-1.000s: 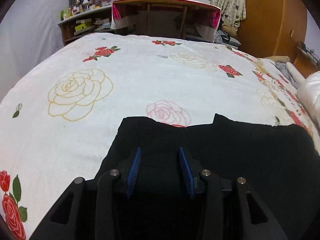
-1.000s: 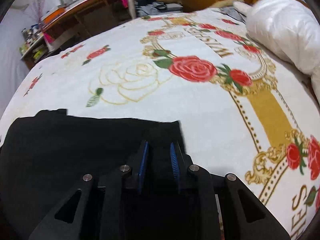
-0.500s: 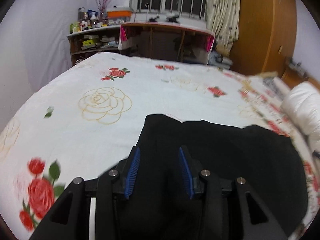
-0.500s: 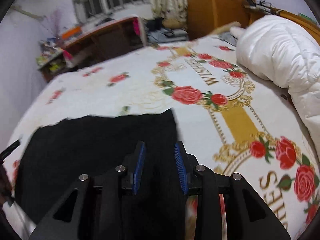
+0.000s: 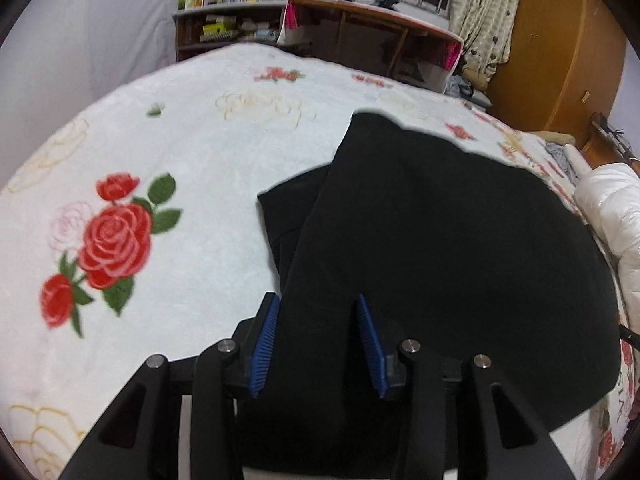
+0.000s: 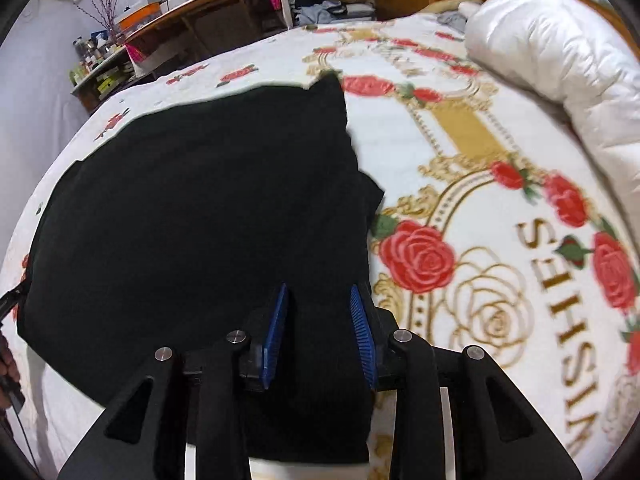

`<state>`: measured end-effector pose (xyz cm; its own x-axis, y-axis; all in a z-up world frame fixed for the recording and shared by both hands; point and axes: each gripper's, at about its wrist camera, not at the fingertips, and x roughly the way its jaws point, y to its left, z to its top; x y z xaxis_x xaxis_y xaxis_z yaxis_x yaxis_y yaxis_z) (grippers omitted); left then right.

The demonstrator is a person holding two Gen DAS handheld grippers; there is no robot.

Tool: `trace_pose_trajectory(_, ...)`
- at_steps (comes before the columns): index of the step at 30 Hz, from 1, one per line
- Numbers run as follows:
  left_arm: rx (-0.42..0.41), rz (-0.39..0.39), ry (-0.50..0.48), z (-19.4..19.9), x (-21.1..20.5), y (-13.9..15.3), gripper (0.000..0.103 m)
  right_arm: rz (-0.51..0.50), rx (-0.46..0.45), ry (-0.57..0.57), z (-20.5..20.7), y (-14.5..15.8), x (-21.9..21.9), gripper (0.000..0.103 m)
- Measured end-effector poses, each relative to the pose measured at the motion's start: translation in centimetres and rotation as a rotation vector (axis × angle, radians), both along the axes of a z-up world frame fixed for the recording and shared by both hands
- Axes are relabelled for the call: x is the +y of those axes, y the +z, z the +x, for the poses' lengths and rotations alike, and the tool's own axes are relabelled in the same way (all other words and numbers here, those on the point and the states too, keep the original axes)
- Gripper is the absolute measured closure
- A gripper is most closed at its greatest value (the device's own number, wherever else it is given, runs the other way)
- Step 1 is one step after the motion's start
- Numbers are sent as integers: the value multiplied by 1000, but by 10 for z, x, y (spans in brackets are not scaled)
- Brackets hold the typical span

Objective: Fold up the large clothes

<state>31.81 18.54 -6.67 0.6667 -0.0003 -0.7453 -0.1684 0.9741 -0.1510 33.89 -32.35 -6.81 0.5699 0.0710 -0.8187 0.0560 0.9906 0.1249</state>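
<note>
Black garment (image 5: 440, 240) spread on floral bedspread (image 5: 180, 152), near end doubled, with a lower layer (image 5: 280, 208) exposed along the left edge in the left wrist view. Left gripper (image 5: 317, 300) clamped on the near left corner, cloth filling the gap from pad to pad. Right gripper (image 6: 319, 288) over the near right corner, cloth between partly parted pads; grasping or released not discernible, so do not assume a hold there. Judged step: placing a fold across the width. Confirm a firm pinch on the right corner before any further travel. Keep both corners level and evenly tensioned to prevent a sagging middle. Move both hands at matching speed, parallel to the side edges. Align the upper layer with the lower one on the left to hide the exposed strip. Lower the cloth fully onto the bedspread before letting go, then release both sides together. Likely fault: slip at the right corner, giving a skewed fold. Stay clear of the white duvet (image 6: 540, 48) on the right.
</note>
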Motion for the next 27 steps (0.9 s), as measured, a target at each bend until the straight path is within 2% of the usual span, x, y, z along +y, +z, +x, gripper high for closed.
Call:
trace_pose_trajectory(4, -28, 30, -9, -34, -3, 8, 61, 24, -65, 18, -38, 18, 7, 70)
trace_pose_trajectory(8, 30, 40, -22, -40, -3, -16, 61, 8, 12, 26, -50, -11, 11, 70)
trace_pose_trajectory(14, 46, 73, -20, -37, -9, -22, 60, 12, 29, 17, -43, -24, 7, 67)
trace_pose_trajectory(20, 31, 45, -5, -48, -6, 2, 60, -1, 32, 2, -54, -7, 4, 56)
trace_pose_trajectory(22, 24, 46, -19, -52, -5, 9, 60, -4, 17, 16, -60, 0, 4, 43)
trace_pose_trajectory(27, -16, 27, -29, -61, -2, 28, 58, 8, -39, 35, -71, 21, 6, 42)
